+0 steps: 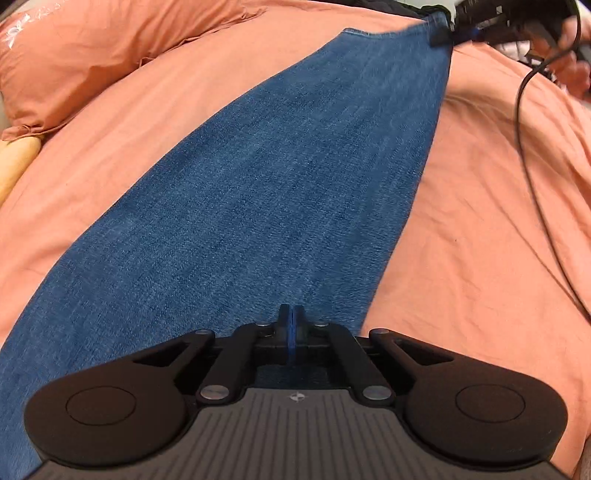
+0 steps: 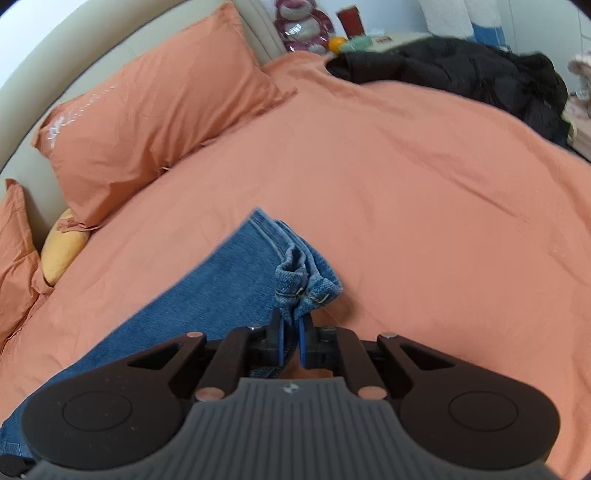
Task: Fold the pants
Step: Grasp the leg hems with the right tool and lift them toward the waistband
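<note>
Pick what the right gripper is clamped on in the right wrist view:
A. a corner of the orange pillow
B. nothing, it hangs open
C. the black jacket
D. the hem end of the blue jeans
D: the right gripper pinches the stitched hem of the jeans between its blue pads.

jeans [image 1: 258,177] cut off lower left, right claw [image 1: 448,35] blurred

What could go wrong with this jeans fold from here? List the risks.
1. The right gripper pinches only the bunched hem corner of the jeans; the thick cuff may slip out.
2. The left gripper looks shut on thin denim edge, so uneven pulling could skew the fold.
3. The black cable trails across the orange duvet near the jeans and might snag.
</note>
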Available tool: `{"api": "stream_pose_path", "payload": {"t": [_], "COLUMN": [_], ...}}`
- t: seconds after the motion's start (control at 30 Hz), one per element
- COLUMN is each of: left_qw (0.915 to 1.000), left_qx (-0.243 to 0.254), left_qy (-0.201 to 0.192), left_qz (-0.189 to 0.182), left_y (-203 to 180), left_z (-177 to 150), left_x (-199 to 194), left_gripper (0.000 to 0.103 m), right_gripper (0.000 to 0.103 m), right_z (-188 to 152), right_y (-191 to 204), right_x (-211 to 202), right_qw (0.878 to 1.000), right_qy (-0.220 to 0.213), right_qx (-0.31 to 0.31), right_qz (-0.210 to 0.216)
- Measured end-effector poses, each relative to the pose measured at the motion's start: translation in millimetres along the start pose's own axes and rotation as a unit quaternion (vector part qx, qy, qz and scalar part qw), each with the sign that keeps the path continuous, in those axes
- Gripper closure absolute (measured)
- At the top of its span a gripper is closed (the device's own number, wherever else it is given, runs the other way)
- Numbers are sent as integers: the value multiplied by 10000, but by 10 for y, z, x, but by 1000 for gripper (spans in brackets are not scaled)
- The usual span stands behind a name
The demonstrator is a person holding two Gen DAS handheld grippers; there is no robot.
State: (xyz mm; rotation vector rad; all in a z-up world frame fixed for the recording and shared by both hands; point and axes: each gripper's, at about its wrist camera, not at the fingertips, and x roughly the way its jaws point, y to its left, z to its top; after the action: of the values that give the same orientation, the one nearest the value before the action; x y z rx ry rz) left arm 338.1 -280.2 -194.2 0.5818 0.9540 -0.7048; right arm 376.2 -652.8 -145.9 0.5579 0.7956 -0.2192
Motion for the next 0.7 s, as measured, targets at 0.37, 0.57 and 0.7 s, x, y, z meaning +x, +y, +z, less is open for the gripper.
{"api": "stream_pose_path", "payload": {"t": [0.37, 0.57, 0.7], "left_qw": [9989, 9937, 9858], "left_qx": [-329, -908, -1431], "left_qy": [-306, -647, -818], "left_qz": [-157, 118, 330], "left_y": [205, 685, 1050], "left_z": [-318, -731, -1044], "left_x": [-618, -1232, -1586], "left_gripper": [90, 90, 90], "right_gripper": [101, 101, 101], "right_z": [111, -128, -417], "right_y": [1244, 2290, 3055], "right_x": [-991, -1420, -1510], "right_qw": [9852, 9688, 9584], "right_qy": [-550, -647, -542], "right_qx": [-1538, -2234, -2567], "right_qz": [512, 856, 1124]}}
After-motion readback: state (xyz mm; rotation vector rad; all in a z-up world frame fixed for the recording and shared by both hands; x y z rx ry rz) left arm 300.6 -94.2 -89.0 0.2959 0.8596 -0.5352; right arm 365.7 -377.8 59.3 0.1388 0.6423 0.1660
